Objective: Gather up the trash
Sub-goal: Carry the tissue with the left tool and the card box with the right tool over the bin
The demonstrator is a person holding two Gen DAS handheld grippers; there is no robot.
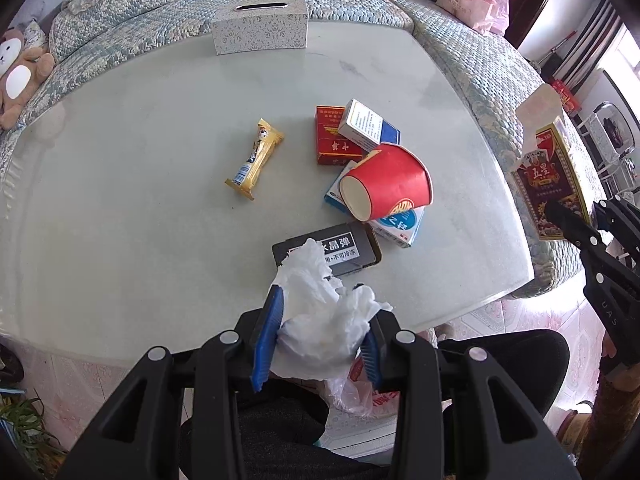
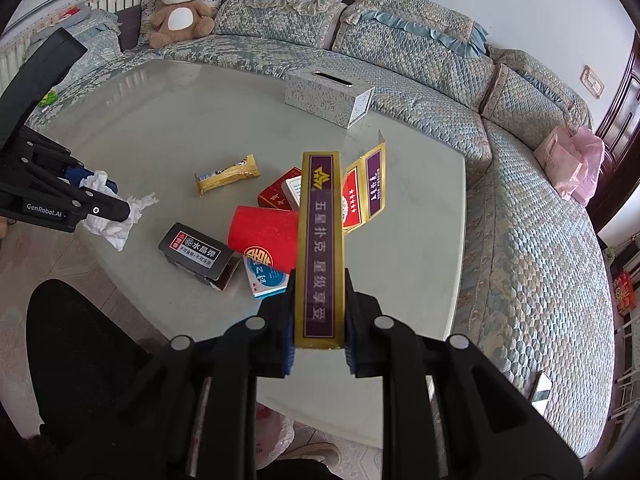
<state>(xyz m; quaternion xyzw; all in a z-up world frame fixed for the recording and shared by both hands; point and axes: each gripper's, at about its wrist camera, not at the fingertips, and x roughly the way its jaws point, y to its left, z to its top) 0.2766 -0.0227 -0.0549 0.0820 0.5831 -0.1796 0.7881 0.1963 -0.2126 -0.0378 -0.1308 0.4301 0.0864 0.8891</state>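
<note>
My left gripper (image 1: 322,304) is shut on a crumpled white tissue (image 1: 320,312), held above the near edge of the glass table (image 1: 140,200). My right gripper (image 2: 320,308) is shut on a gold and purple playing-card box (image 2: 322,248) whose lid flap hangs open; the same box (image 1: 550,176) shows at the right of the left wrist view. On the table lie a yellow snack wrapper (image 1: 256,154), a tipped red paper cup (image 1: 390,182), a red cigarette pack (image 1: 334,136), a white and blue box (image 1: 368,124), a blue medicine box (image 1: 396,224) and a black box (image 1: 326,248).
A patterned tissue box (image 1: 260,26) stands at the table's far side. A curved quilted sofa (image 2: 520,184) wraps around the table, with a teddy bear (image 2: 180,8) and pink bags (image 2: 572,160) on it. A plastic bag (image 1: 356,392) lies below the table edge, by a person's dark trousers (image 1: 280,420).
</note>
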